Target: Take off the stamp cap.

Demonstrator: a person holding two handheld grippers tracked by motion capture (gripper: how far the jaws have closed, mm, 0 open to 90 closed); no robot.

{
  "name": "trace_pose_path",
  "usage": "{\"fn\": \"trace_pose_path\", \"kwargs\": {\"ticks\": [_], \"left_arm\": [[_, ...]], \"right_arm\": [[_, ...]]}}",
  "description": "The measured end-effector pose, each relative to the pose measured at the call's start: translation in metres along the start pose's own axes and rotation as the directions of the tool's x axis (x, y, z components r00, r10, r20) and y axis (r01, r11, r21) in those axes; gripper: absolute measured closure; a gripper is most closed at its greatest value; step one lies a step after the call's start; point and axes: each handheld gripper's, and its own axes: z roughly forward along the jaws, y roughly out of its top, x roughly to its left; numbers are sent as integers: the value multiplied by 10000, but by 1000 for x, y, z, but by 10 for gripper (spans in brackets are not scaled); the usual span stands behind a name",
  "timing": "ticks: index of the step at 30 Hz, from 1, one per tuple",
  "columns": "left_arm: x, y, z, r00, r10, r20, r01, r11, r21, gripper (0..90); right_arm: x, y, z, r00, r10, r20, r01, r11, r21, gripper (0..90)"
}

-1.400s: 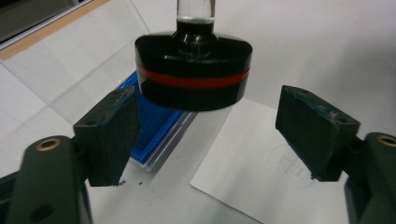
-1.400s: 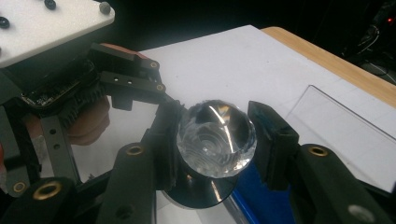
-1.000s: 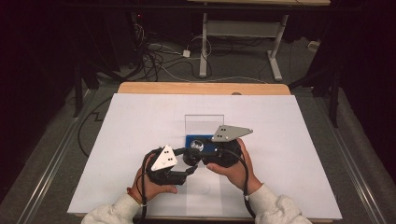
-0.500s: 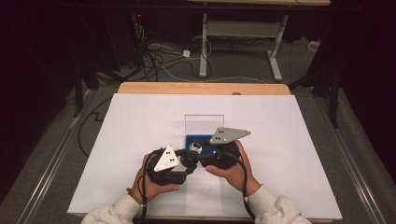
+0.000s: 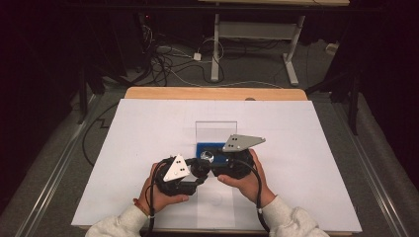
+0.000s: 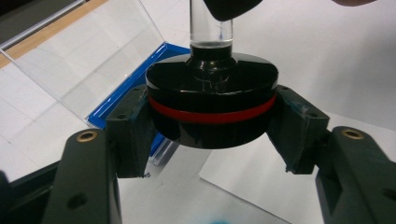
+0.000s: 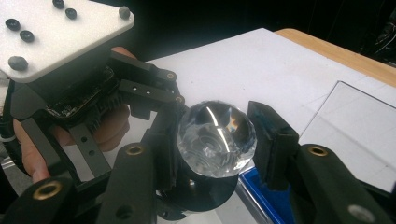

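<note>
Two grippers meeting over the near middle of the white sheet (image 5: 148, 128) on the bench; left gripper (image 6: 211, 123) clamped on the black disc base (image 6: 212, 105) with its red band (image 6: 212, 114), pads pressed to opposite sides of the rim; right gripper (image 7: 215, 140) set around the clear faceted knob (image 7: 215, 139) that tops the clear stem (image 6: 211, 25) rising from that base; left-hand pad touching or nearly touching the knob, right-hand pad just beside it with a sliver of gap, so closed or not: cannot tell for certain.

Held above the sheet, just on the near side of the blue tray (image 5: 210, 148) and its upright clear lid (image 5: 216, 131); both hands (image 5: 165, 195) close together, near the bench's near edge.

Risks, as judgement: smooth rounded knob likely to slip from hard pads if squeezed off-centre; twisting or pulling against the stem while the base is clamped could strain the stem, or jerk the base from the left pads, given a grip on a curved rim only; a sudden release could swing either gripper into the clear lid just beyond and knock it.

Open room: wide bare sheet toward the left and right edges and the far corners; little slack between the grippers themselves; tray and lid crowding the far side; near edge close behind the wrists.
</note>
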Motion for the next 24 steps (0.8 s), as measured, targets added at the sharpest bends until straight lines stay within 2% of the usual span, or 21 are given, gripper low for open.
{"fn": "trace_pose_path", "kwargs": {"ticks": [4, 8, 16, 21, 24], "left_arm": [[0, 0, 0, 10000, 47, 9, -47, 10000, 55, 362], [0, 2, 0, 10000, 28, -15, -27, 9994, 331, 366], [2, 2, 2, 9996, -109, 252, 96, 9985, 536, 368], [3, 0, 5, 9980, -331, 532, 295, 9973, 669, 370], [4, 0, 4, 9965, -462, 699, 417, 9970, 647, 370]], "right_arm": [[0, -1, 0, 10000, 41, -25, -41, 10000, 9, 570], [2, -1, 1, 9999, -134, 79, 133, 9999, 100, 570], [5, -1, 2, 9996, -239, 174, 236, 9995, 185, 570], [7, -2, 4, 9987, -434, 253, 423, 9981, 442, 570], [8, -2, 4, 9988, -407, 260, 397, 9985, 383, 570]]}}
